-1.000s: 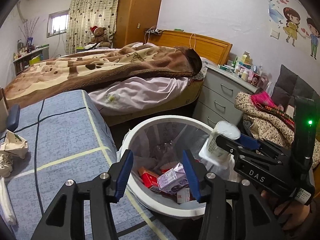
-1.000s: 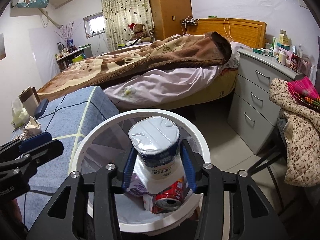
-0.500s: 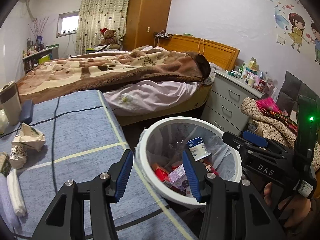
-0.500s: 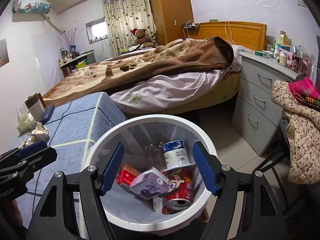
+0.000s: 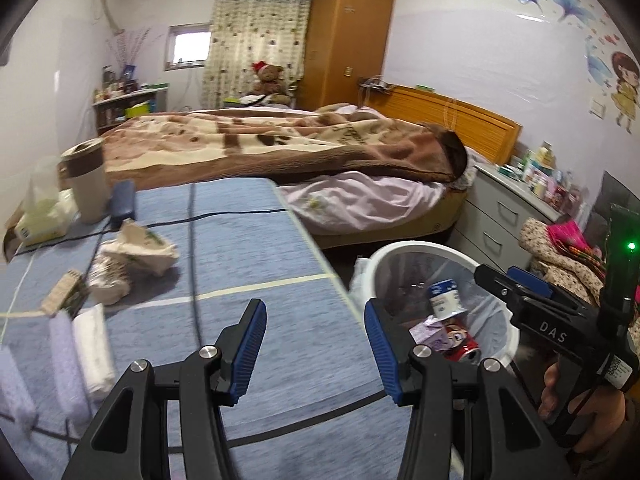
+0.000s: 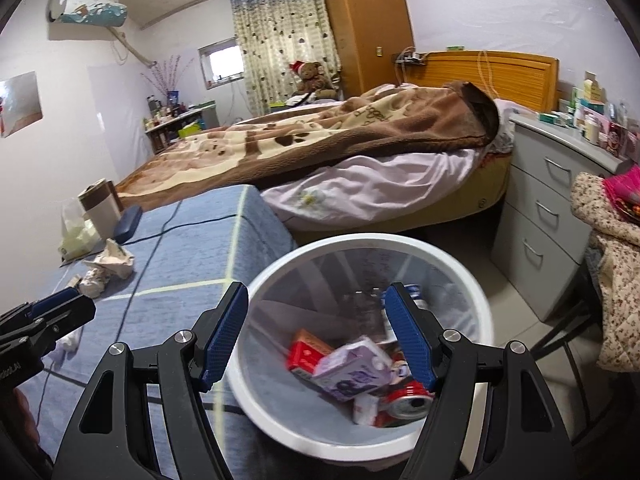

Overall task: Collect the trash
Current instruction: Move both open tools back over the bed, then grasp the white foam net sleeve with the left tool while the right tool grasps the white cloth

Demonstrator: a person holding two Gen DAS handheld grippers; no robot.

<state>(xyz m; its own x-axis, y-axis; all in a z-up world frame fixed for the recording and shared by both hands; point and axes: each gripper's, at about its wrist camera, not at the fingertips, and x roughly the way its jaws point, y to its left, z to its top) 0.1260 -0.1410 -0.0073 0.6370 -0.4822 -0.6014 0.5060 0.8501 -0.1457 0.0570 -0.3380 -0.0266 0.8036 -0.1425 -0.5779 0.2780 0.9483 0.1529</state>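
Right wrist view: trash bin (image 6: 276, 276) below the parted, empty fingers (image 6: 408, 336) of right gripper (image 6: 316, 334)

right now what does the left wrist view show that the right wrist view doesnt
Only the left wrist view: the wall stickers, the rolled white cloths at the table's near edge, and the hand holding the right gripper.

Only the right wrist view: the air conditioner and the red carton in the bin.

Both: the white bin, crumpled paper, paper cup, and both grippers open and empty.
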